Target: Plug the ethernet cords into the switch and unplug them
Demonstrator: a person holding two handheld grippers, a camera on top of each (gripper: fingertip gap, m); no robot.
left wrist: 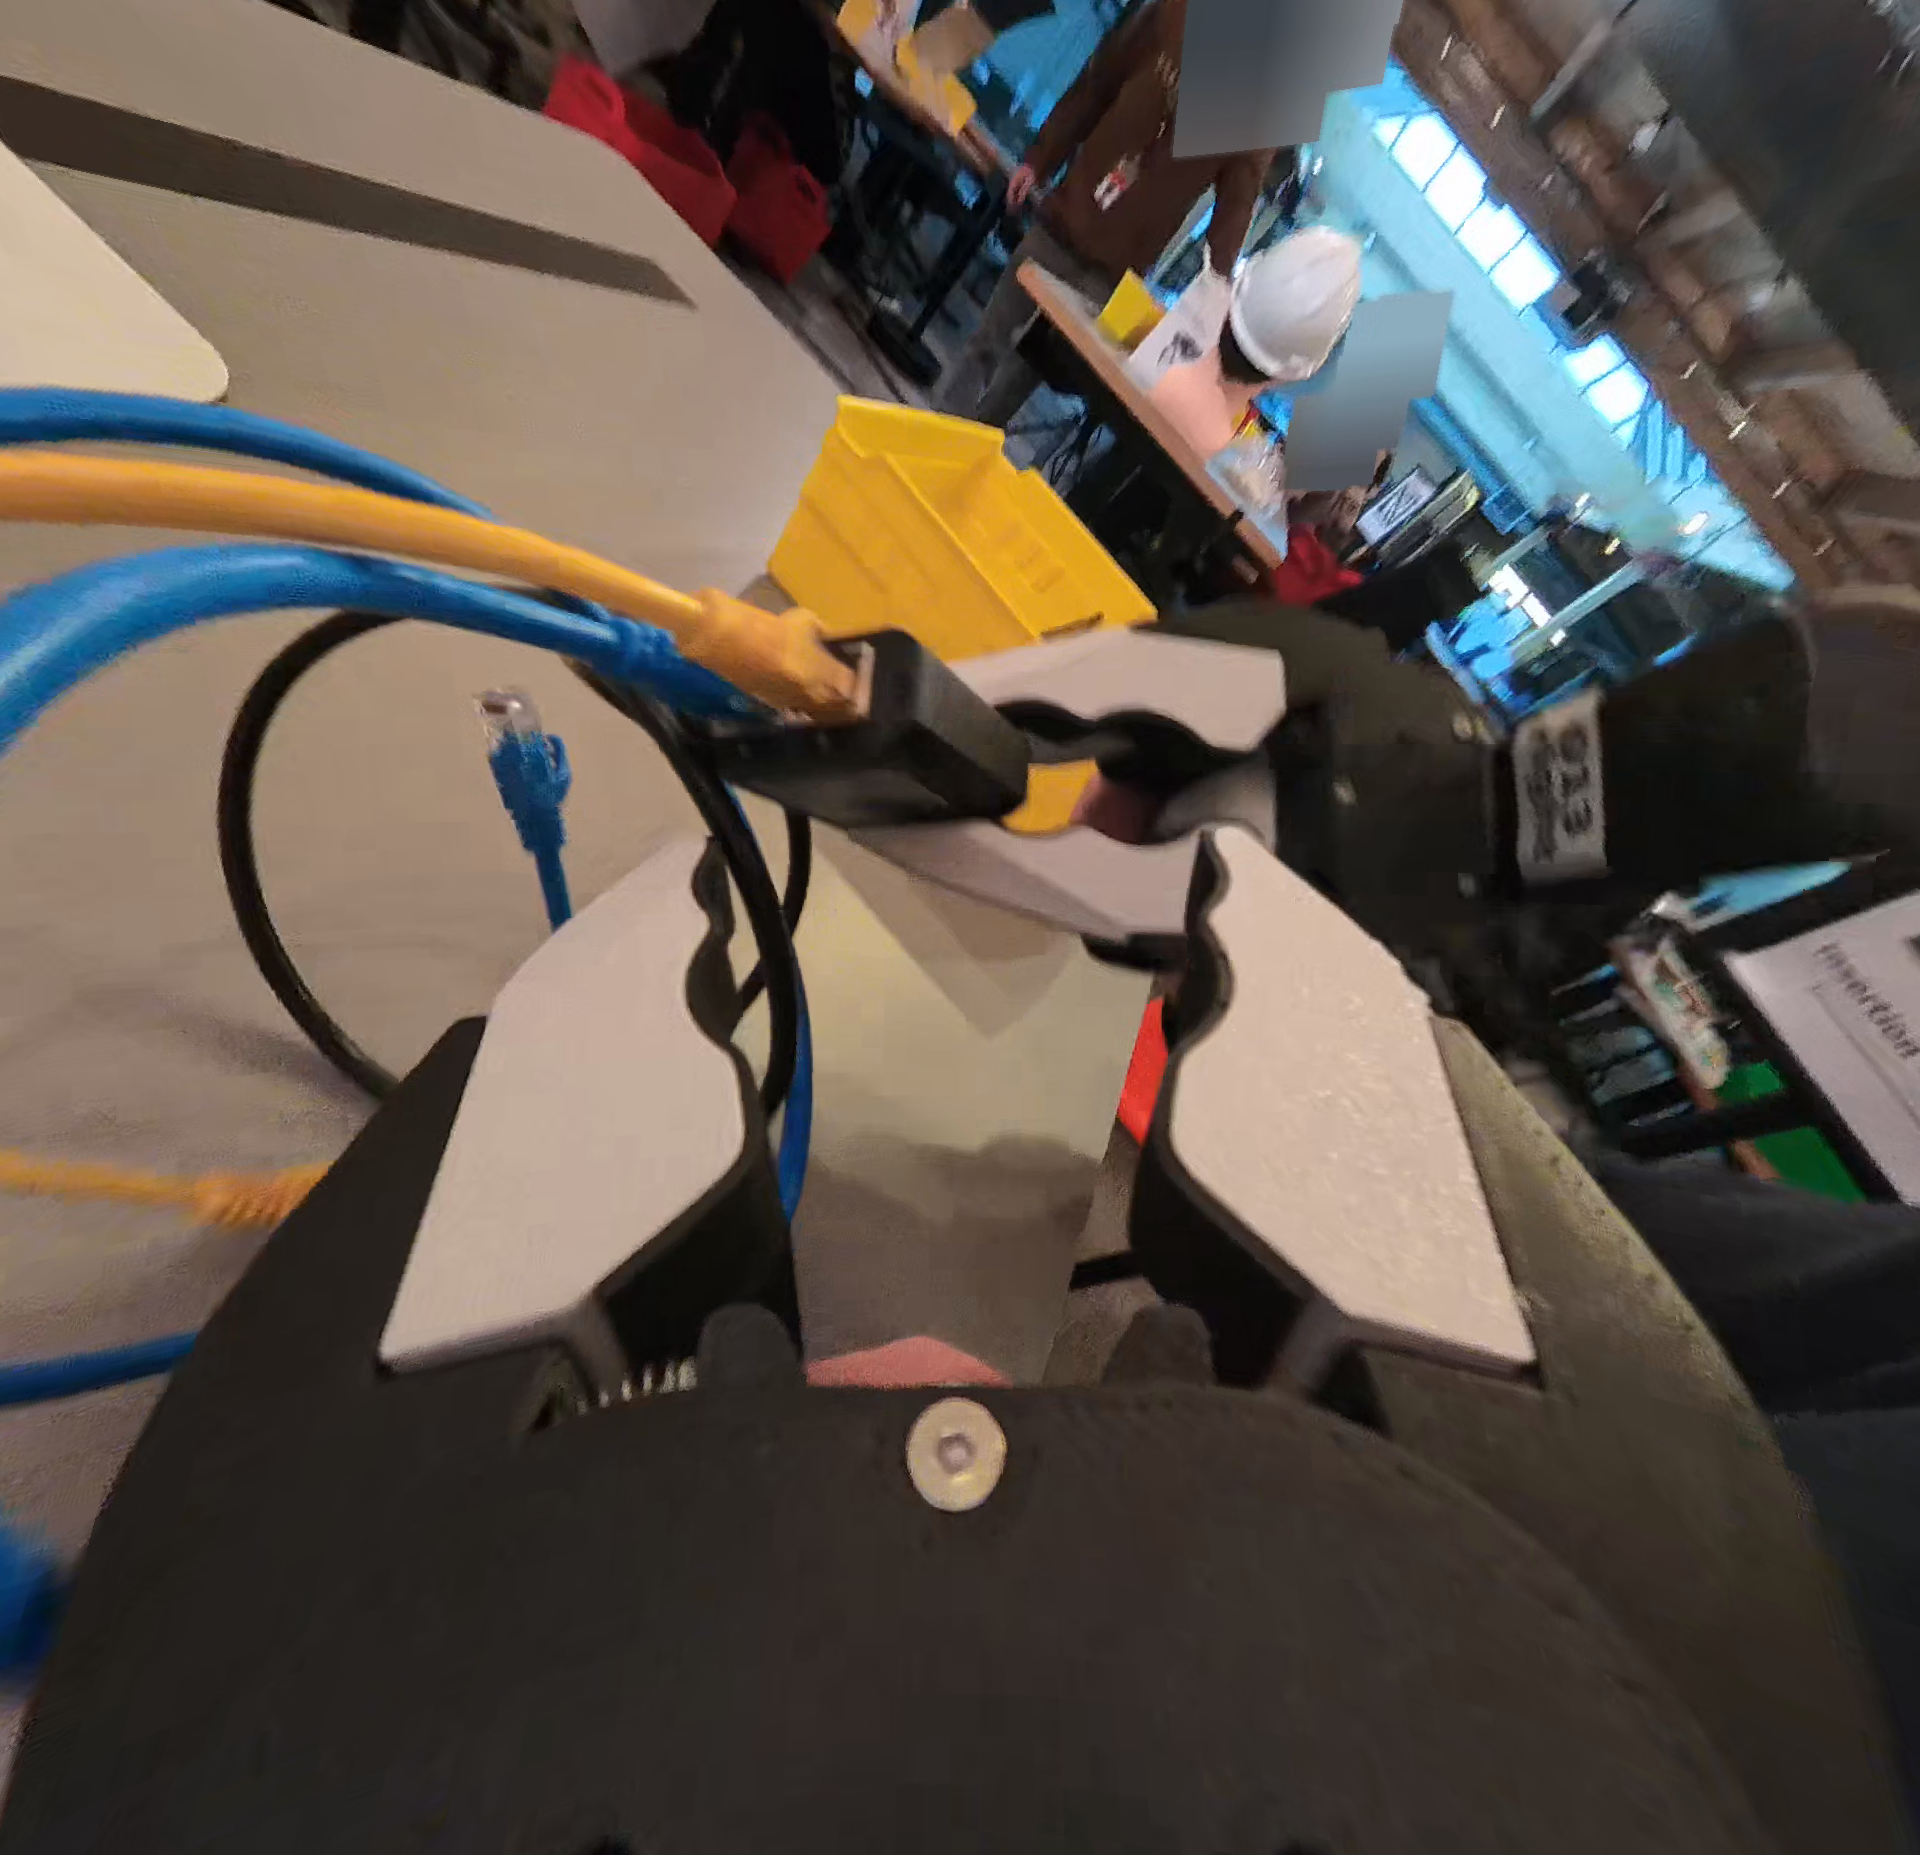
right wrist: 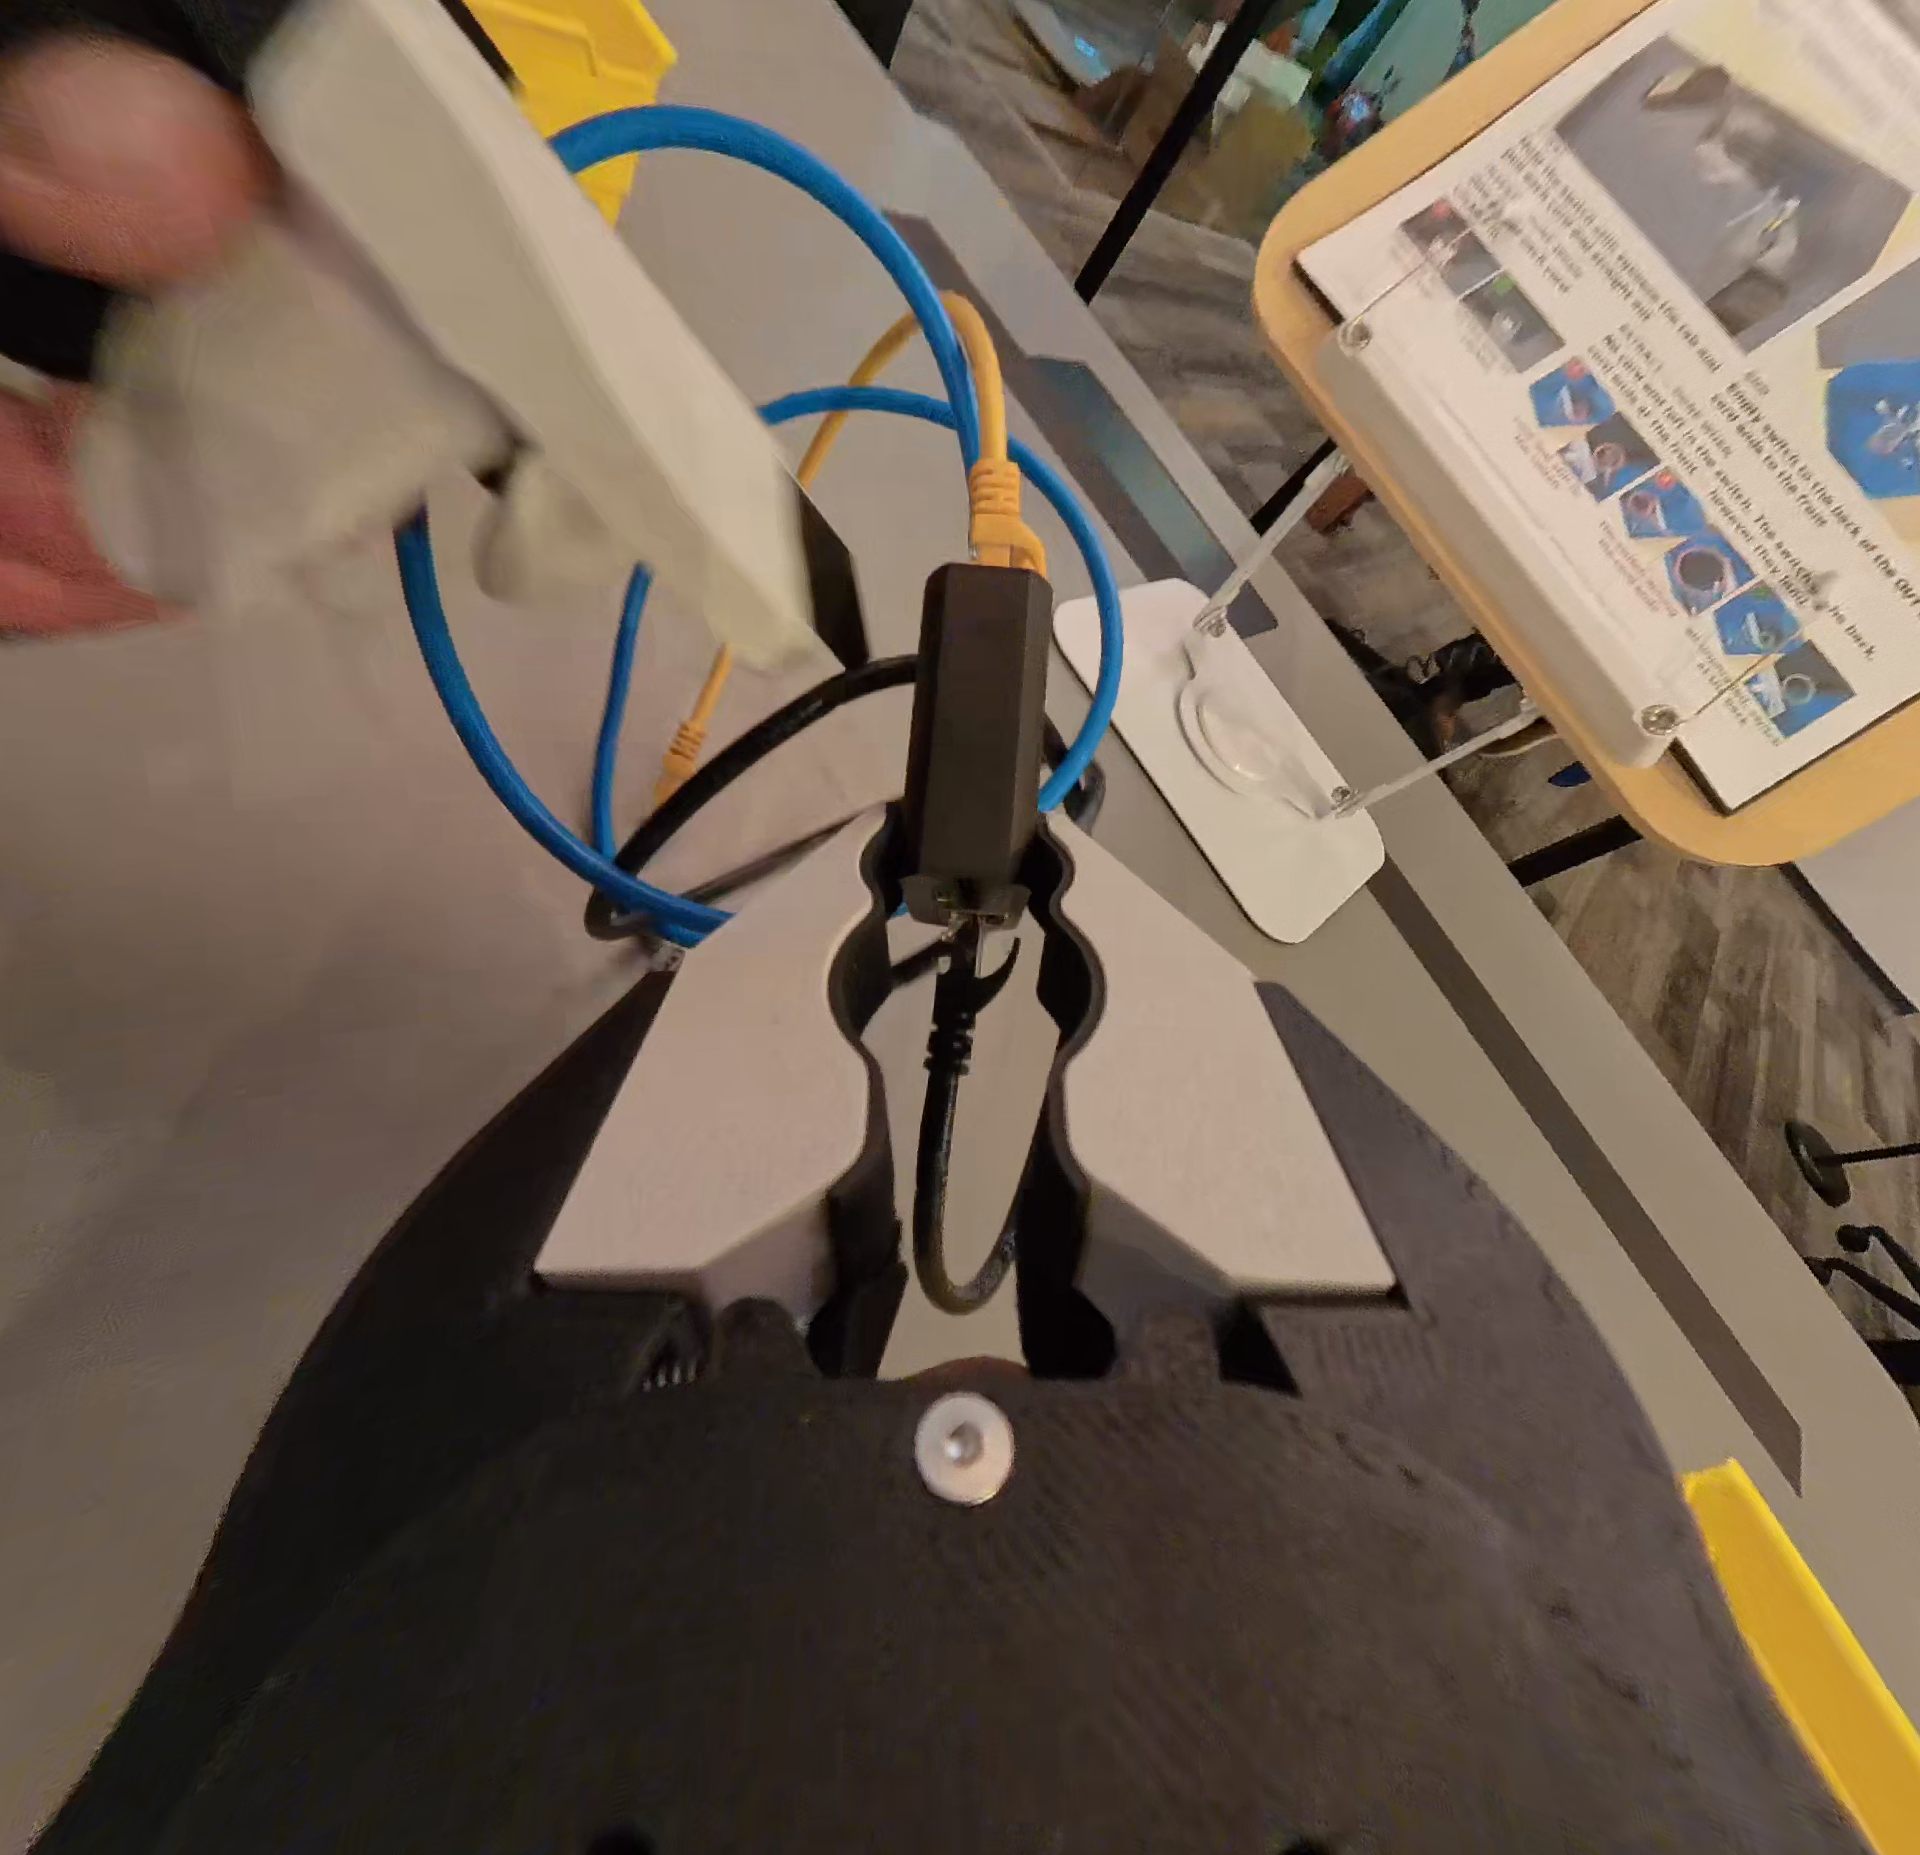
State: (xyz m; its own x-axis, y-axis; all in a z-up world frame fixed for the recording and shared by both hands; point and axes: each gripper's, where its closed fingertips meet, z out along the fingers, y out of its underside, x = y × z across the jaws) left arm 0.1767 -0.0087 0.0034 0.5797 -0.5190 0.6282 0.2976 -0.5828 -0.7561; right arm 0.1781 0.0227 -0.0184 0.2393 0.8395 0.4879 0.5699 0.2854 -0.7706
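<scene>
The right gripper [right wrist: 966, 870] clamps the black switch [right wrist: 977, 714] at one end only, the left gripper [left wrist: 951, 984] is open and empty, so the switch may twist (yellow cord [right wrist: 992, 475] plugged in).

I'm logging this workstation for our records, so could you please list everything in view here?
switch: one, black, clamped in the right hand-held gripper, above the table
yellow cord: one, yellow, plugged into the switch's far end
blue cords: count unclear, blue, looping behind the switch; one loose plug on the table
black cable: one, black, leaving the switch's near end
bin: one, yellow, on the table
instruction sheet: one, on a stand, right
right hand-held gripper: shut on the switch
left hand-held gripper: open, empty
</scene>
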